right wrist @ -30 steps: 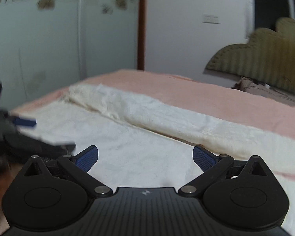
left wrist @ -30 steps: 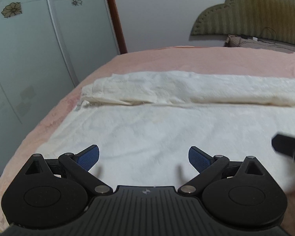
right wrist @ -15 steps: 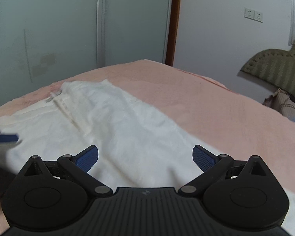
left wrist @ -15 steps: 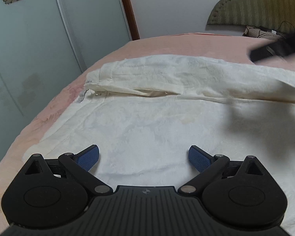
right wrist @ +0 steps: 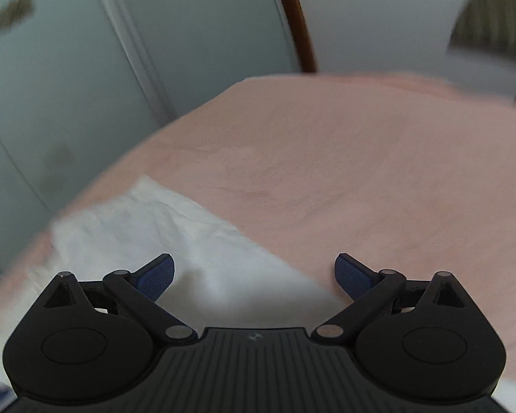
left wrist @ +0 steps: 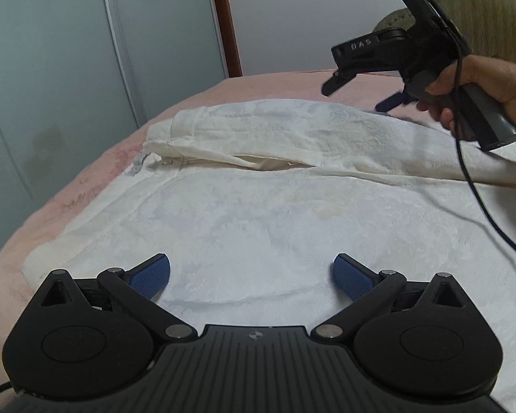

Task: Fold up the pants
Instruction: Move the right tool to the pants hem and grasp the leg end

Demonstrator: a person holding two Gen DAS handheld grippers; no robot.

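Observation:
White pants lie spread flat on a pink bed, waistband to the far left, one leg folded along the far side. My left gripper is open and empty, low over the near edge of the pants. My right gripper is open and empty, above the far edge of the pants. In the left wrist view the right gripper is held in a hand above the far leg of the pants.
Pale sliding wardrobe doors stand to the left of the bed. A padded headboard is at the far right. A black cable hangs from the right gripper over the pants.
The right gripper has swung across to the far side of the pants and now faces the bare pink bed. The left gripper has shifted slightly. Both stay open.

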